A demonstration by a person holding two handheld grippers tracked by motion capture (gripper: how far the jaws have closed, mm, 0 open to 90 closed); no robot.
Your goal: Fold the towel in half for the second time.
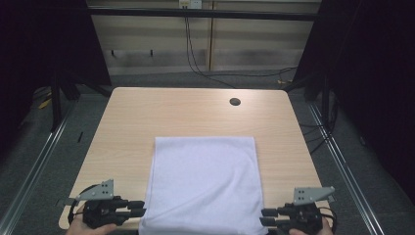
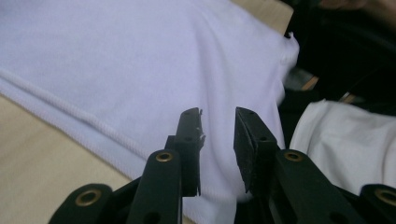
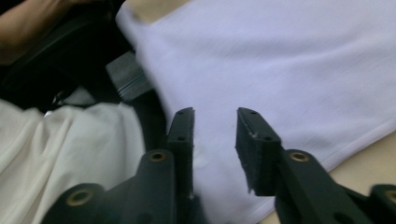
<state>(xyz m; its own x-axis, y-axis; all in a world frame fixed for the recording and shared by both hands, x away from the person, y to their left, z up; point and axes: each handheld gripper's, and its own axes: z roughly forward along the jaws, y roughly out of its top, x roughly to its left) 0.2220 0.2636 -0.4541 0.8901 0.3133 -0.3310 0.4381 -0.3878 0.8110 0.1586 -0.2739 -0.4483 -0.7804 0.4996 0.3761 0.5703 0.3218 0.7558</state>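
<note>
A white towel point(image 1: 203, 176) lies flat on the near half of the wooden table point(image 1: 186, 110), its near end reaching the table's front edge. My left gripper point(image 1: 141, 207) lies at the towel's near left corner and points inward. In the left gripper view it is open point(image 2: 218, 114), jaws a finger-width apart over the towel point(image 2: 140, 60) by its hem. My right gripper point(image 1: 264, 217) mirrors it at the near right corner. In the right gripper view it is open point(image 3: 215, 114) above the towel point(image 3: 280, 60). Neither grips the cloth.
A round cable hole point(image 1: 235, 102) sits near the table's far right edge. Cables run over the grey floor behind. Metal rails flank the table on both sides. The person's white garment point(image 2: 345, 135) point(image 3: 70, 140) is close below the front edge.
</note>
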